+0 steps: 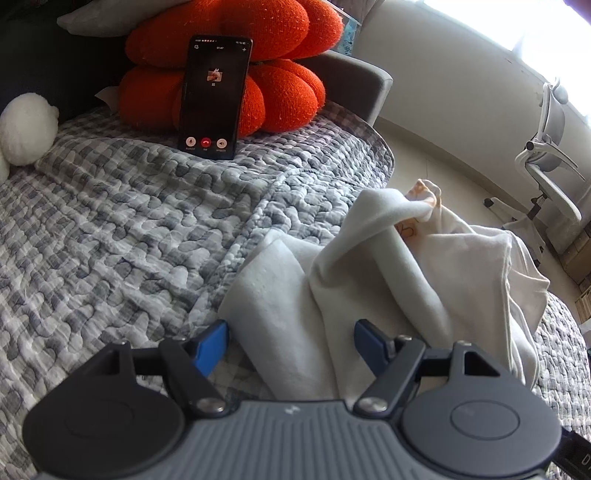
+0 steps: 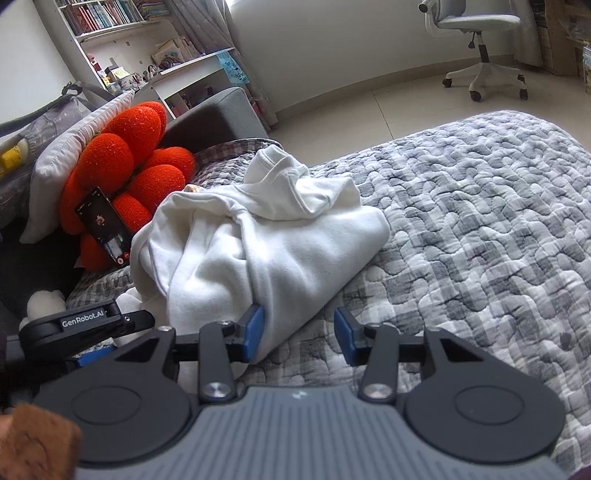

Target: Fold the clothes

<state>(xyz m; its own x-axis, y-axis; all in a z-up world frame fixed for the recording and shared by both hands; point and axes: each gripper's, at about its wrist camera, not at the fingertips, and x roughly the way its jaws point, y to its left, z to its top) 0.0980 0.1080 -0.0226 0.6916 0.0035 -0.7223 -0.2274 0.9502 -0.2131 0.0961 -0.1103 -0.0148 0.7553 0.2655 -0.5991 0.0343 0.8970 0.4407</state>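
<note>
Your left gripper [image 1: 291,345] hangs low over the bed [image 1: 110,229] with its jaws released, the blue pads [image 1: 210,345] spread wide and holding nothing. Between them and just beyond lies a flat, folded part of the white garment [image 1: 369,266]; you cannot tell from this view whether the pads touch the cloth. The rest of the garment rises in a loose heap to the right, with a sleeve-like fold draped over the top and a small orange print showing near its peak.

Your right gripper [image 2: 299,336] is also released, jaws wide and empty. Its left pad [image 2: 255,328] sits right against the near edge of the garment [image 2: 266,243]; the right pad is over bare quilt. From here the garment is a rumpled mound in the middle of the bed [image 2: 480,229], its hood bunched on top toward the far edge.

The left gripper [image 2: 85,325] shows at the lower left of the right view, just beside the garment's near left side.

At the head of the bed an orange cushion [image 1: 229,62] leans upright, with a phone [image 1: 212,98] propped against it, screen lit. A white plush [image 1: 26,129] lies at the left edge. Beyond the far edge, on the floor, stands a chair [image 2: 480,44]; shelves [image 2: 122,29] line the wall behind the cushion.
</note>
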